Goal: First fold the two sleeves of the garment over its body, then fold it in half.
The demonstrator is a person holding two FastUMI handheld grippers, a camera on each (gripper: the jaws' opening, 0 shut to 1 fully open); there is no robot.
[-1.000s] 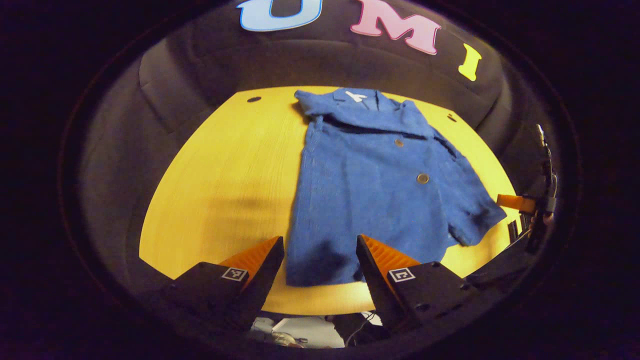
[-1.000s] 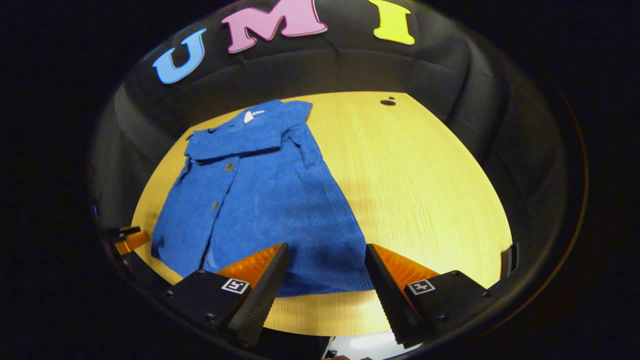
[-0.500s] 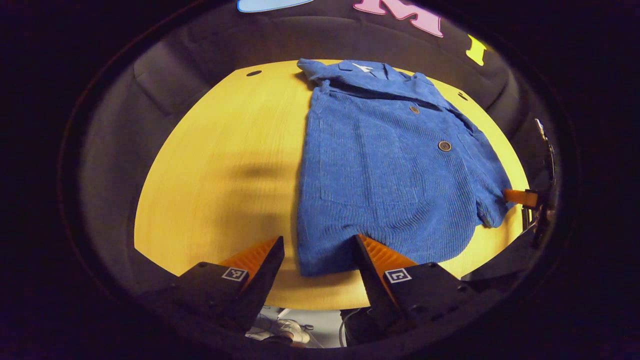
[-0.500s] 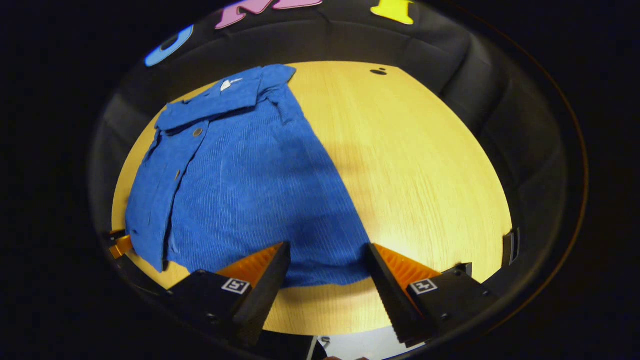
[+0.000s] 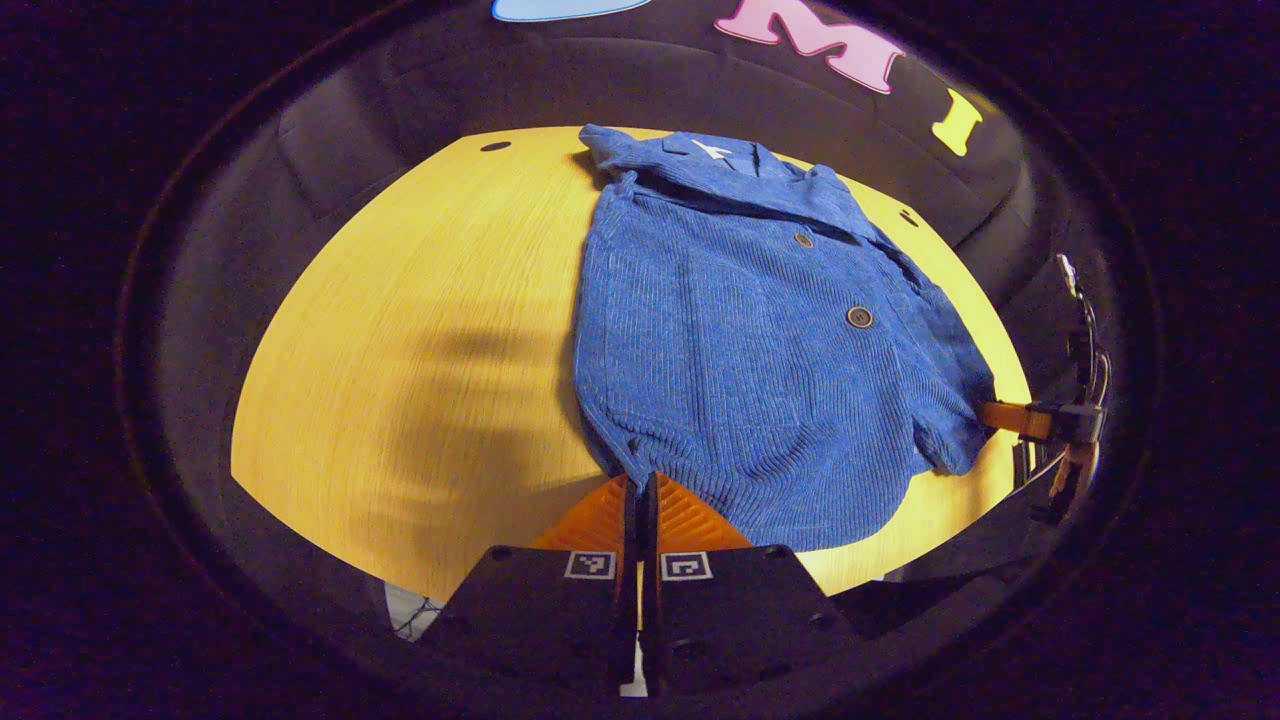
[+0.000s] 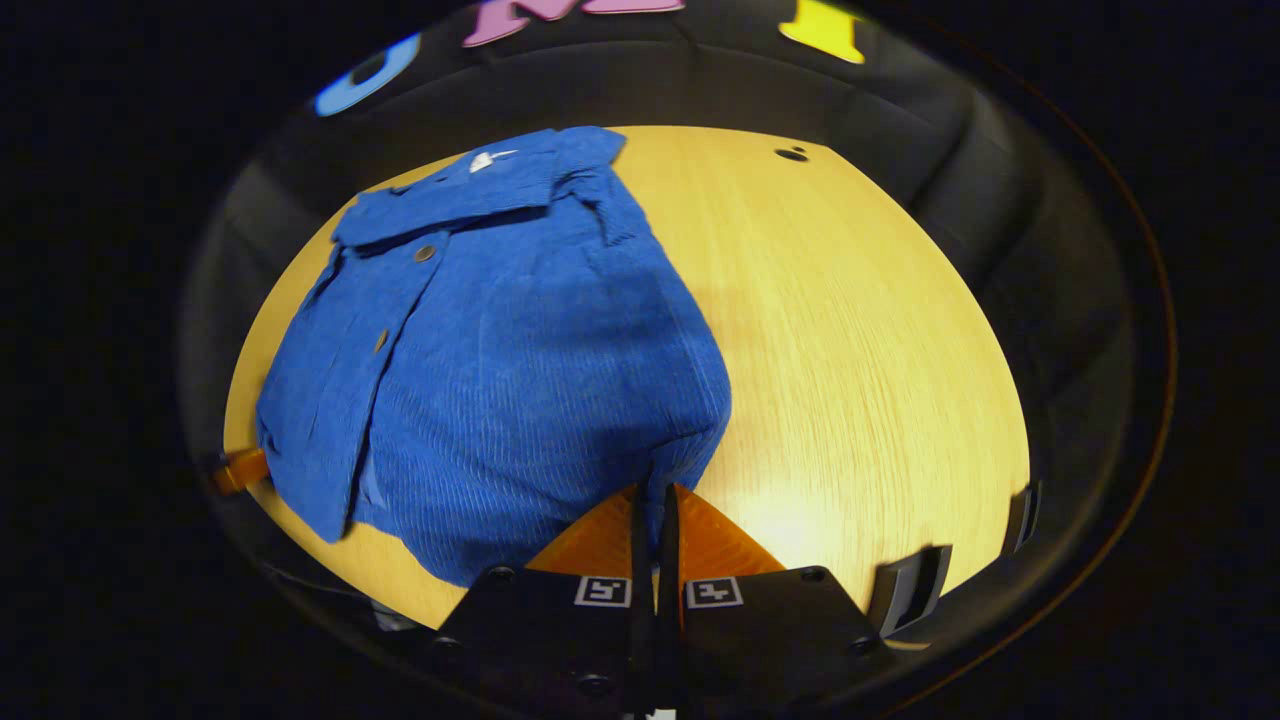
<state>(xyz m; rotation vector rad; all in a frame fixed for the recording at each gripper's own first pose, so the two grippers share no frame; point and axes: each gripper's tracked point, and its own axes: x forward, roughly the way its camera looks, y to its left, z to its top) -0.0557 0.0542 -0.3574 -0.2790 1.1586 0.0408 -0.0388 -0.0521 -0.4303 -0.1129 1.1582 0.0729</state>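
A blue corduroy shirt (image 5: 760,340) with a collar and round buttons lies front up on the yellow wooden table (image 5: 400,330), collar at the far end. My left gripper (image 5: 640,490) is shut on the near left corner of its hem. In the right gripper view the shirt (image 6: 520,340) bulges up at the near end, where my right gripper (image 6: 652,495) is shut on the hem's other corner. The right gripper (image 5: 1015,418) also shows at the far right of the left gripper view, beside a short sleeve. The left gripper (image 6: 240,470) peeks in at the left edge.
The table (image 6: 860,350) has bare wood on both sides of the shirt. Small dark holes (image 5: 494,146) (image 6: 790,153) sit near its far corners. Its near edge runs just under both grippers. Black cloth wall surrounds the table.
Both grippers came down to the hem's near corners and went from open to shut on them. The near end of the shirt has bunched and risen.
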